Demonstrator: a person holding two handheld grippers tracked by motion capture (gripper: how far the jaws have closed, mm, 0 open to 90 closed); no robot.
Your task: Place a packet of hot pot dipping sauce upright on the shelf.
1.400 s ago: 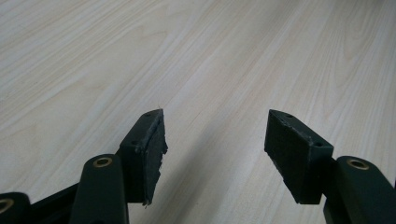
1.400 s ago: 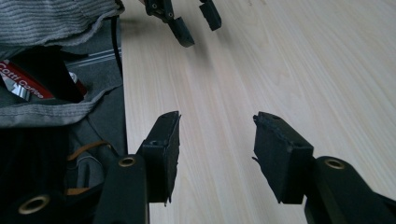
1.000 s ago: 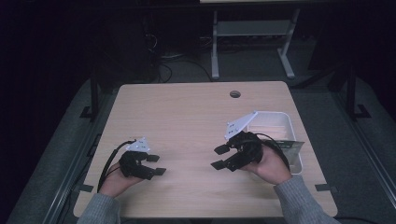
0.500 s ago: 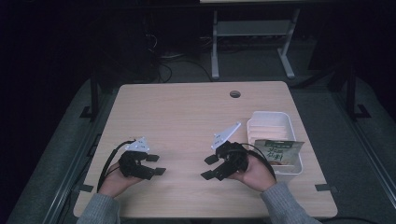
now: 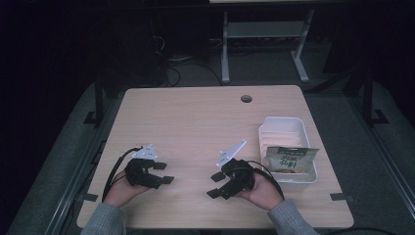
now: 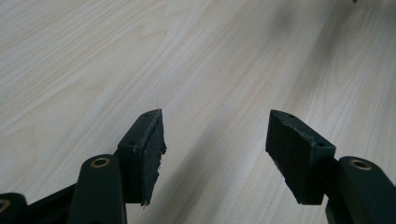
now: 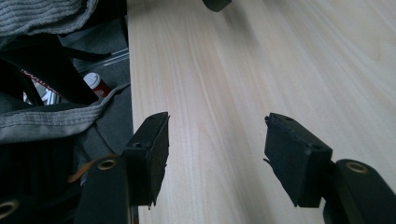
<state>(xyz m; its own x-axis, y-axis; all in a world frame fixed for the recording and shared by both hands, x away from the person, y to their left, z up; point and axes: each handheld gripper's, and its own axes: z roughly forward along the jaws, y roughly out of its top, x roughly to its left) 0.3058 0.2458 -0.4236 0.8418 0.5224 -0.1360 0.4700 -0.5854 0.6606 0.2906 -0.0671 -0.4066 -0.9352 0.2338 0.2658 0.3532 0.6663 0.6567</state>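
Right of the right gripper (image 5: 217,185), jaws apart, what looks like a snack packet (image 5: 289,159) lies on the tray (image 5: 281,127).

Light wood-grain bench (image 5: 195,122) with a round hole (image 5: 246,99) near its far edge; a white tray (image 5: 284,128) rests at its right side.

Both tongs, left (image 5: 163,173) and right (image 5: 215,185), gaping, seemingly low, pointing apart.
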